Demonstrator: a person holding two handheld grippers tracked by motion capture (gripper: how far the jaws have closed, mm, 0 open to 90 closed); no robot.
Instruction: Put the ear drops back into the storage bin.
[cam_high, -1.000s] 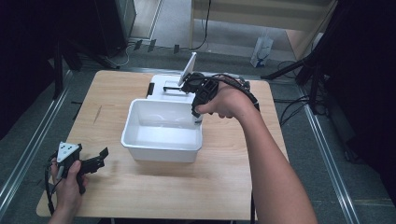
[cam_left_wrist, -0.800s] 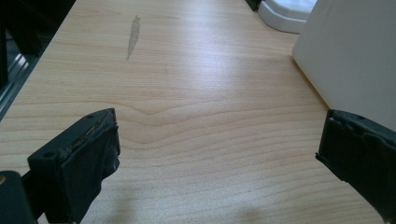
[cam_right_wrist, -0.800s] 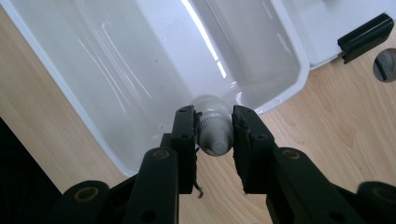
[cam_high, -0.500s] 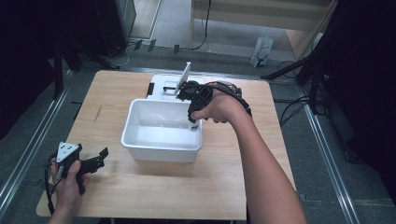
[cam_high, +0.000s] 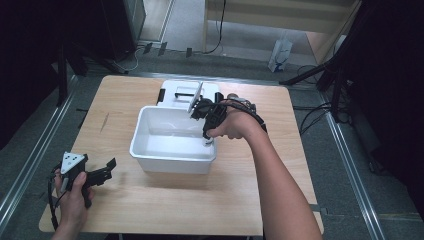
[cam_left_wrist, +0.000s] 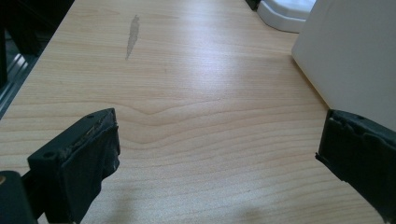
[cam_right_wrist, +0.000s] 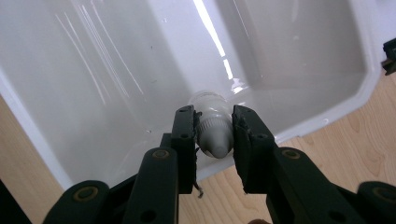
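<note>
Bottle held over white tub, release not yet made.

High view: right gripper (cam_high: 206, 131) at the tub's (cam_high: 150, 159) 3 o'clock rim; left gripper (cam_high: 102, 172) idle at the table's (cam_high: 165, 210) 8 o'clock.
Left gripper view: jaws spread wide with nothing between them, over bare wood.
Right gripper view: jaws clamped on the small bottle (cam_right_wrist: 214, 126) by its grey cap, body hanging into the tub.
Judged: carried in; lowering and release remain.

Left gripper (cam_high: 95, 175): I see a black body with a grey three-cornered plate on top.
Left jaws: two black blocks, their pads rough and worn at the edges.
Right gripper (cam_right_wrist: 213, 135): black jaws with round screws along each one.
Cables: thin and black, one trailing from each gripper.
Arms: bare, no sleeves.
</note>
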